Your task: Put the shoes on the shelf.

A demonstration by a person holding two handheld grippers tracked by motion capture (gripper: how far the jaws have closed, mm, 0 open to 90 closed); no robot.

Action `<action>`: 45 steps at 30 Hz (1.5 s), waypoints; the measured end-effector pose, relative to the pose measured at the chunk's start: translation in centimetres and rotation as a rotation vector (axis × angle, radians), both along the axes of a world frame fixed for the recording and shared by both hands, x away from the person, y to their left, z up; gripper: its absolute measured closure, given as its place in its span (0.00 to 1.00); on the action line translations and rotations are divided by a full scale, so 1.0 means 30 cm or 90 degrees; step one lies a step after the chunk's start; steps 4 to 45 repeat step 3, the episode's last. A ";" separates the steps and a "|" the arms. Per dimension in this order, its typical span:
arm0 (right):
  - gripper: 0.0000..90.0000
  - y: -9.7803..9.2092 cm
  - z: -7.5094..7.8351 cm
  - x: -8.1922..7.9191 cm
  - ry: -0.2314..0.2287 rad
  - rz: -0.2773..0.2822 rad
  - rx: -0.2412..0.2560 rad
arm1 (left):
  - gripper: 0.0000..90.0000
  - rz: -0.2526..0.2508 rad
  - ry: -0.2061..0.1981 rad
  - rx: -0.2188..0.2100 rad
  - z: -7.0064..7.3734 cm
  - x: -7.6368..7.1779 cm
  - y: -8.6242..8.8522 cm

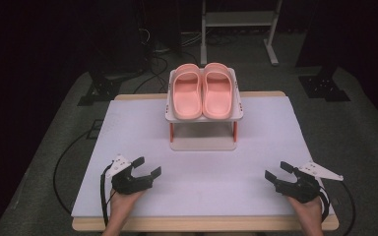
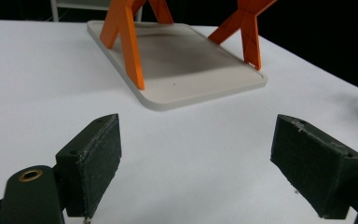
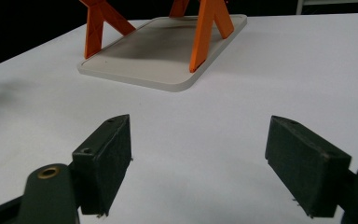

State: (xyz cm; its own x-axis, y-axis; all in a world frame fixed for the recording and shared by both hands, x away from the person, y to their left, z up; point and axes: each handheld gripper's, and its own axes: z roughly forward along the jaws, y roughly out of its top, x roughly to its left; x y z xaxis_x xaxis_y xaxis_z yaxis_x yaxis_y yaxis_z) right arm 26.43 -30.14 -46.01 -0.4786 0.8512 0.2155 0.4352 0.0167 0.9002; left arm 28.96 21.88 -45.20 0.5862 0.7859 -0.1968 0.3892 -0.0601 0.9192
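A pair of pink slippers (image 1: 202,91) lies side by side on the top shelf (image 1: 238,117) of a small white rack with orange legs (image 2: 129,44), at the table's far middle. The rack's lower shelf (image 2: 191,60) is bare, as the right gripper view also shows on that lower shelf (image 3: 158,51). My left gripper (image 1: 146,167) rests near the front left of the table, open, nothing between its pads (image 2: 95,158). My right gripper (image 1: 277,171) rests near the front right, open too, its pads (image 3: 109,158) apart over bare white tabletop.
The white table surface (image 1: 128,132) is edged in wood. Behind the table are a dark floor with cables (image 1: 150,54), stand feet (image 1: 96,93) and a pale metal frame (image 1: 238,24). A black cable (image 1: 61,162) loops off the table's left side.
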 end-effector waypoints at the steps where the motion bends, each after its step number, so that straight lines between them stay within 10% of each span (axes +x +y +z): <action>1: 0.25 -0.001 -0.002 -0.006 -0.002 -0.001 0.002 | 0.17 0.001 0.000 0.001 -0.007 -0.005 0.000; 45: 0.25 0.000 -0.007 -0.016 -0.008 -0.003 -0.011 | 0.17 -0.001 0.000 0.008 -0.013 -0.010 0.001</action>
